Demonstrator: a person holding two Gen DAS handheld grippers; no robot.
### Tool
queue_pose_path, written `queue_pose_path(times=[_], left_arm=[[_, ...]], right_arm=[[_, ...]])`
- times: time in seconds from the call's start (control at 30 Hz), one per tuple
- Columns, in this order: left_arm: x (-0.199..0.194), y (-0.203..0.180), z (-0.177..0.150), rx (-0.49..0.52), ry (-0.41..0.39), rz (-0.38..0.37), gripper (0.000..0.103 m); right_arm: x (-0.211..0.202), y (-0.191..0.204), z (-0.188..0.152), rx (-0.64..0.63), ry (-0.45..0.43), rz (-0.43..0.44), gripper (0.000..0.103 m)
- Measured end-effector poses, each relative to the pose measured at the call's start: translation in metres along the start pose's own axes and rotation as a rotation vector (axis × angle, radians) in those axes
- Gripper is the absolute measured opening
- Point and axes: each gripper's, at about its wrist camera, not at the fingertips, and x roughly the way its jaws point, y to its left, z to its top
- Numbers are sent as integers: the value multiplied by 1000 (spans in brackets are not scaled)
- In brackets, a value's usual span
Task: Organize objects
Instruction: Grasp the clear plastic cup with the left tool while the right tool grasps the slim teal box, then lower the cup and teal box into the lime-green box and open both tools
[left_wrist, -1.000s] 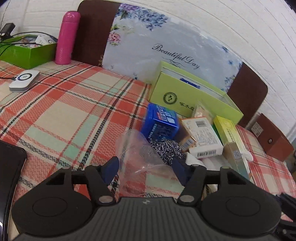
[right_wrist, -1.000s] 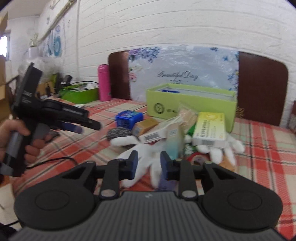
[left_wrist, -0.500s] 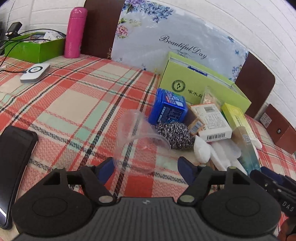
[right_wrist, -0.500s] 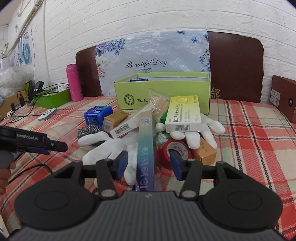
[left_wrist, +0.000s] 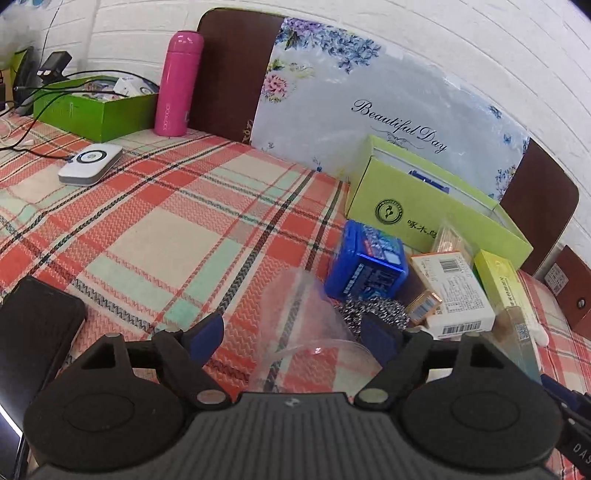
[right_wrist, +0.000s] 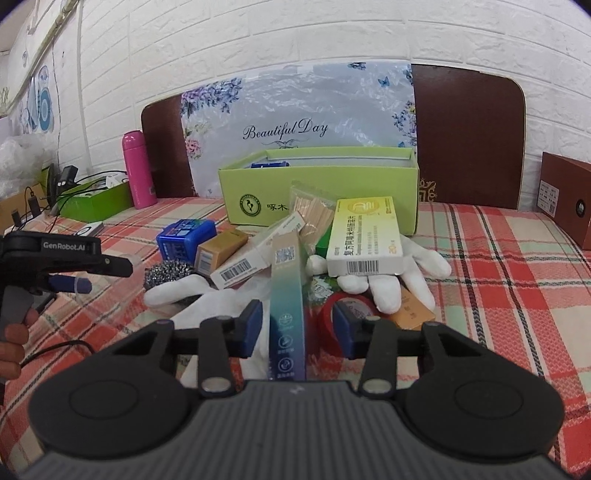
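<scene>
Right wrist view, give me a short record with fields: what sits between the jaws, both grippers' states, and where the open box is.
between jaws: tall teal box, pads not touching it
right gripper: open, jaws have just been closing
left gripper: open around clear plastic cup, jaws have just been opening
open box: light green box behind the pile, before the floral board

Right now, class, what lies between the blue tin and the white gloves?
The right wrist view shows a steel scourer between the blue tin and the white gloves, touching a glove.
</scene>
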Motion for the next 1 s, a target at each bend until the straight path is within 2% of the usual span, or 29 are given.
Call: queue_pose_path(times=[0.07,0.2,0.3,0.37,0.43,0.57,0.83,1.0], left_arm=[[3,5,-1,-15,17,14,84],[4,9,-1,-29,26,22,83],[4,8,0,-12,23,2,70],[4,8,0,-4,27,-8,70],[3,7,-2,9,22,-8,69],[-5,7,-3,23,10,-12,69],[-35,-10,7,87,-39,-89,69],[-42,-34,29,130,-74,-174,69]], right_arm=[[5,0,-2,4,22,2,31],[11,3,0,0,29,7,30],[15,5,3,-13,26,2,30],[17,4,4,-8,31,3,30],[18,3,2,-4,31,-4,24],[13,-3,-1,15,32,9,23],[-10,-10,10,44,-13,41,22],[-20,-19,33,79,-60,95,22]])
